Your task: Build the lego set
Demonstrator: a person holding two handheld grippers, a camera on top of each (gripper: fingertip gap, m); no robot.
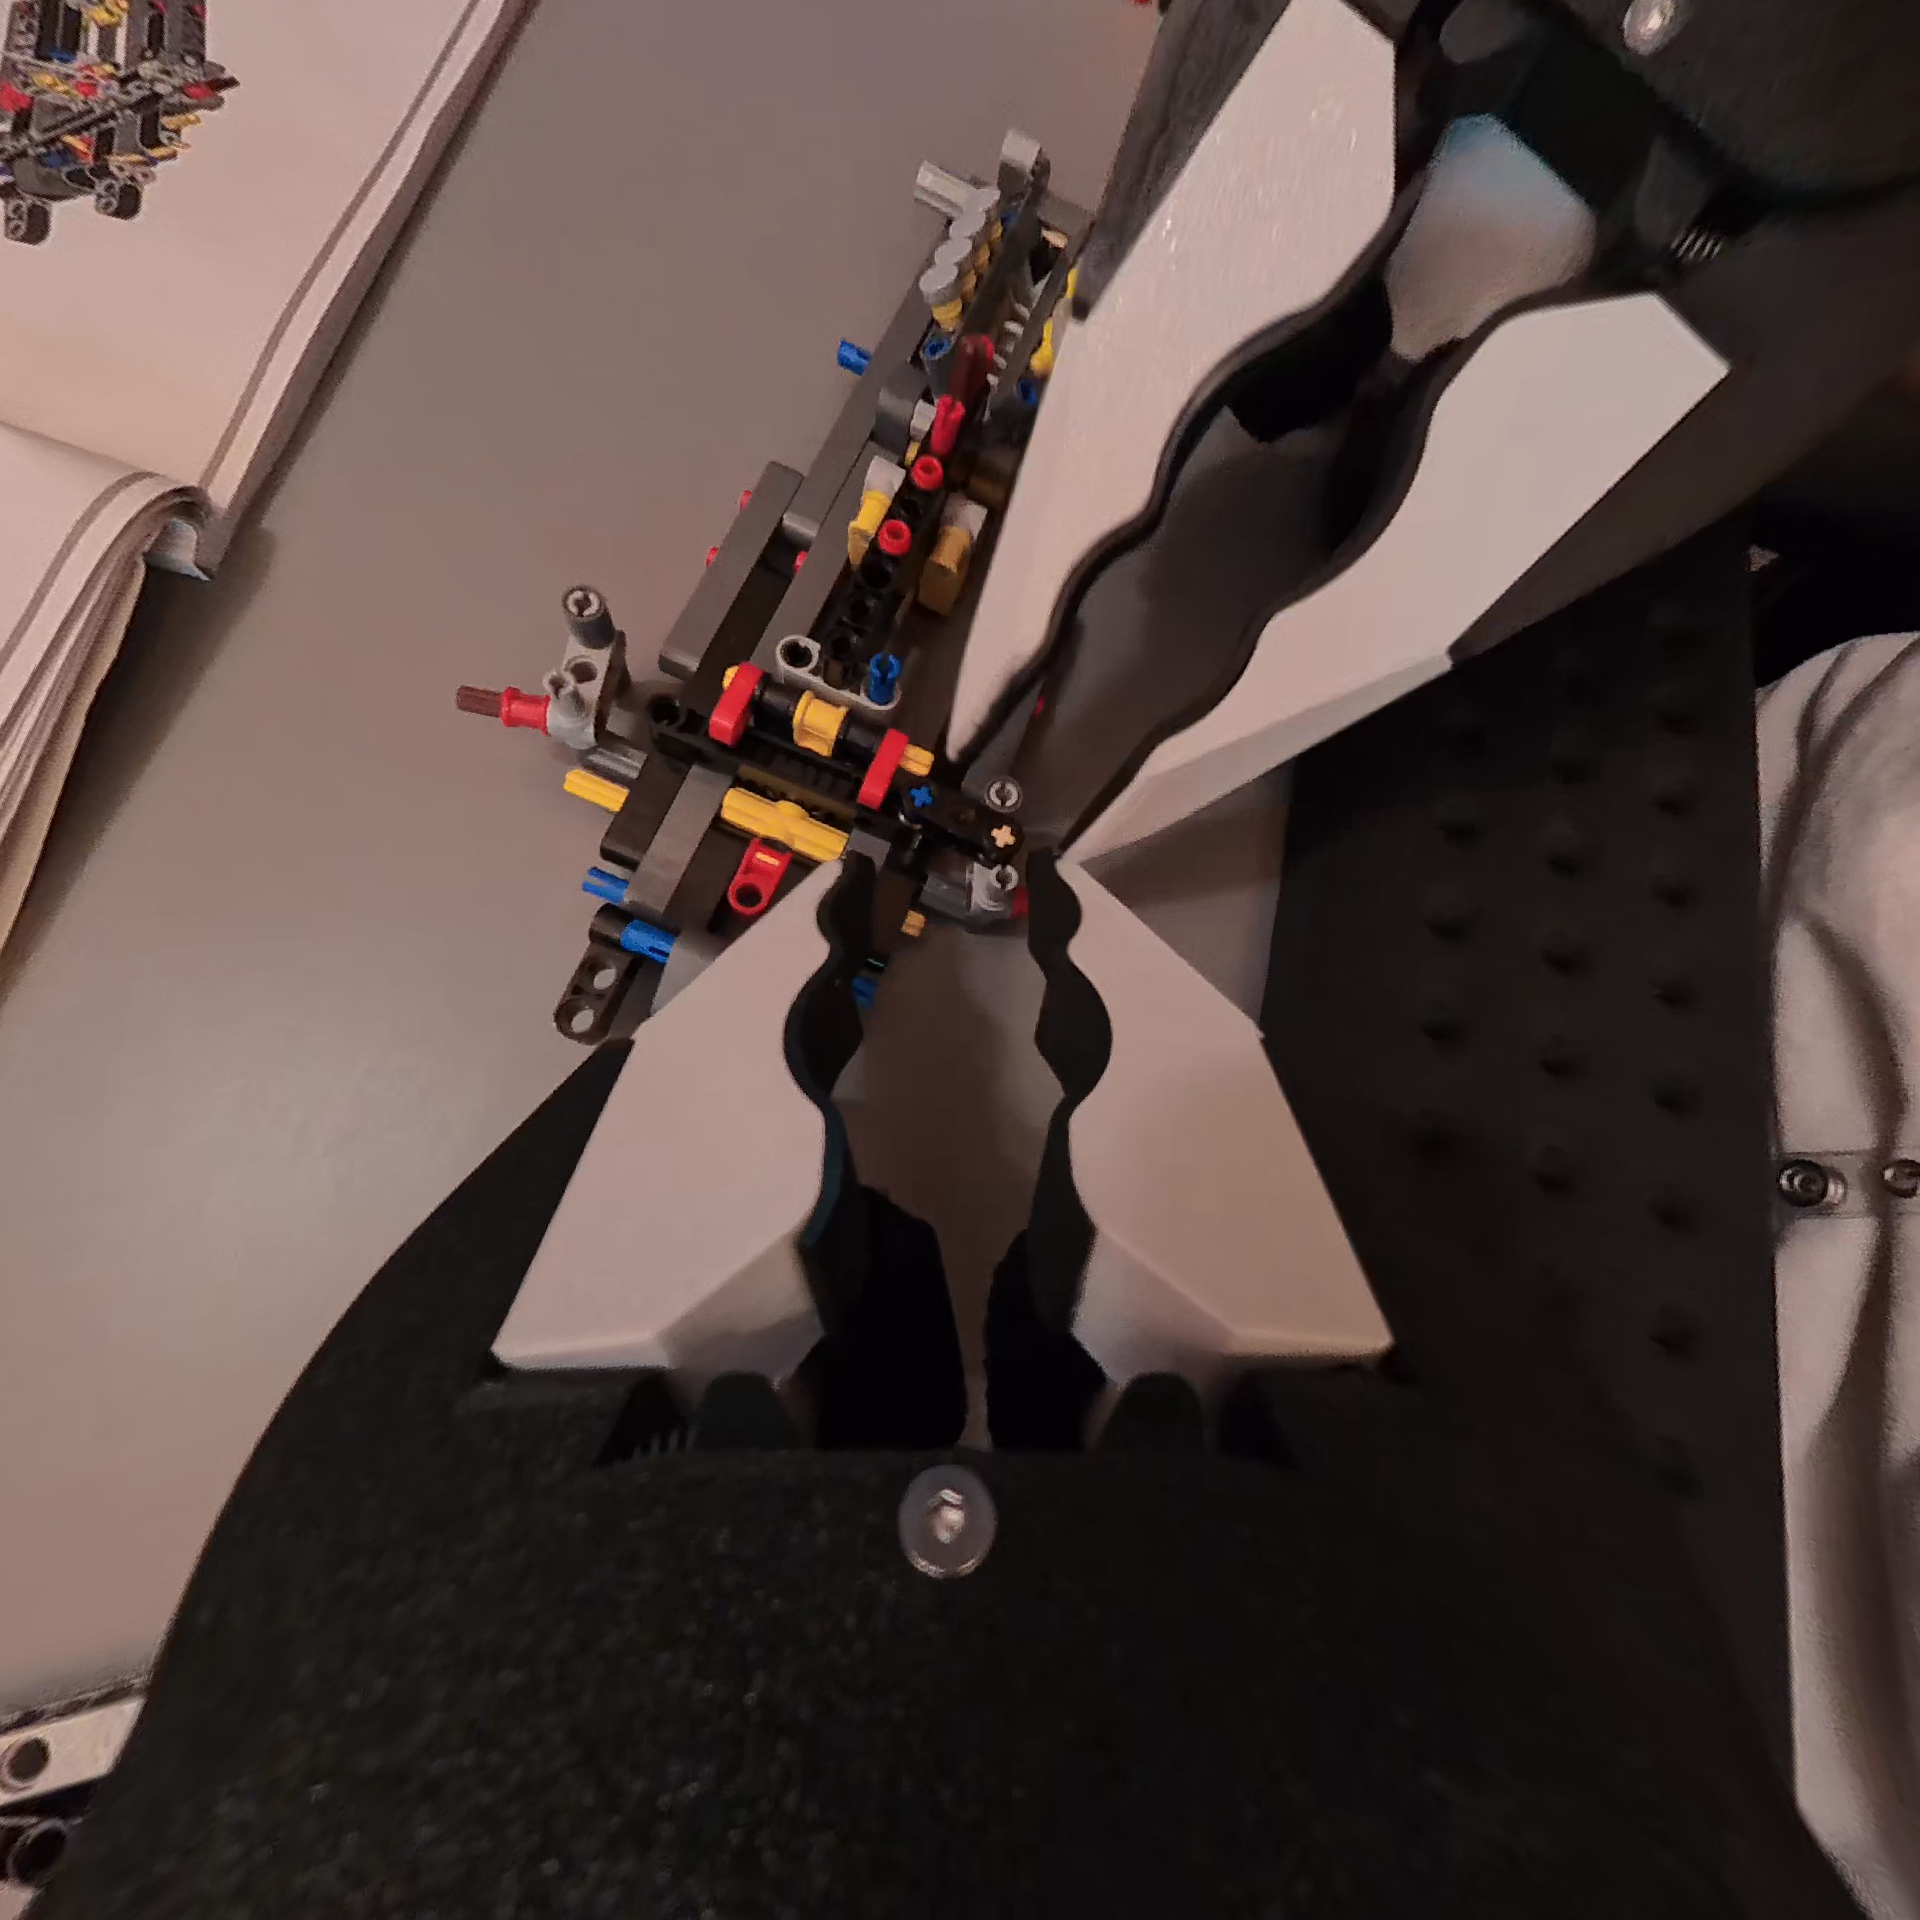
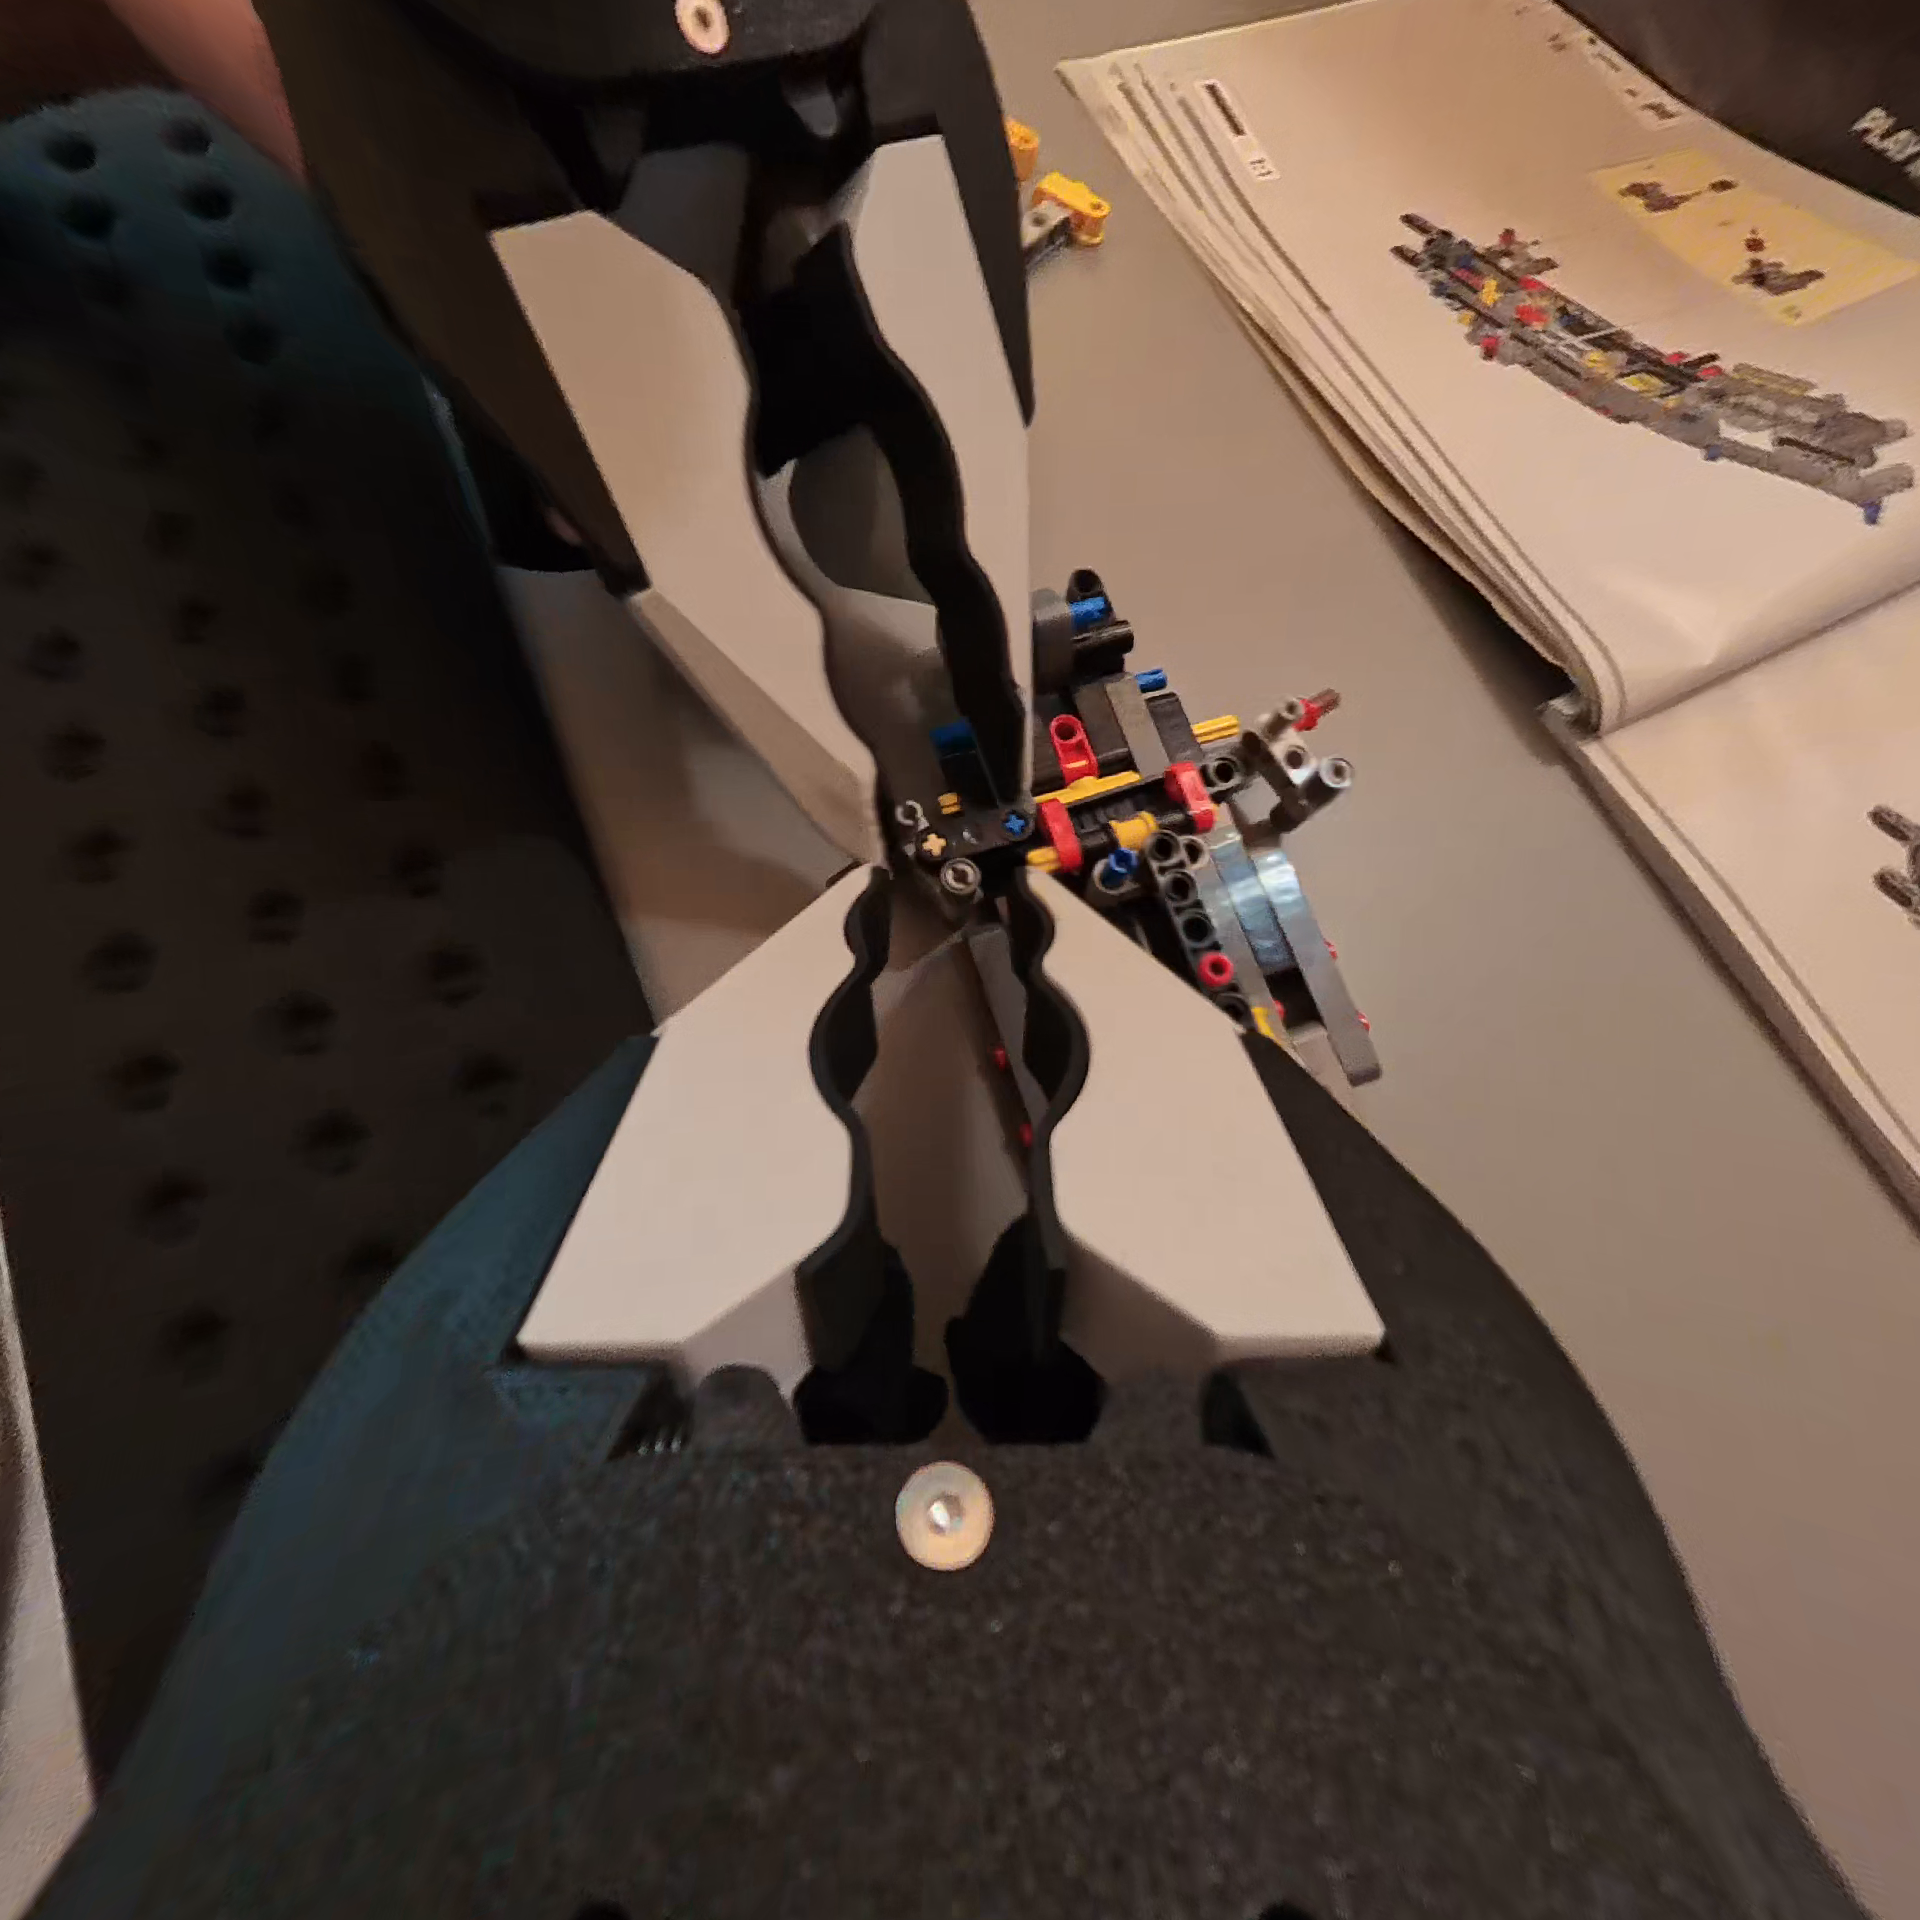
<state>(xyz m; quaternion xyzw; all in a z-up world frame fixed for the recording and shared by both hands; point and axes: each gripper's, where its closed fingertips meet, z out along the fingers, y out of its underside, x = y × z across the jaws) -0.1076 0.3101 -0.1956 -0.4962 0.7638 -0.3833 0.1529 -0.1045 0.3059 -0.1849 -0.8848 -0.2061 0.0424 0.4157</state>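
Observation:
The lego assembly (image 1: 790, 717) is a long dark grey and black Technic frame with red, yellow and blue pins, lying over the grey table (image 1: 312, 1091). My left gripper (image 1: 935, 878) is shut on its near end, beside a black piece with cross holes. My right gripper (image 1: 1003, 800) comes in from the upper right and grips the same end, tip to tip with the left. In the right wrist view, the right gripper (image 2: 954, 888) is shut on the assembly (image 2: 1132, 821), and the left gripper (image 2: 945, 810) reaches down from the top. The far part of the frame is hidden behind the fingers.
An open instruction booklet (image 1: 156, 312) lies at the table's left; in the right wrist view it (image 2: 1558, 364) lies at the right. Loose yellow pieces (image 2: 1070, 203) sit behind the left gripper. A person's light clothing (image 1: 1839, 935) is at the right edge.

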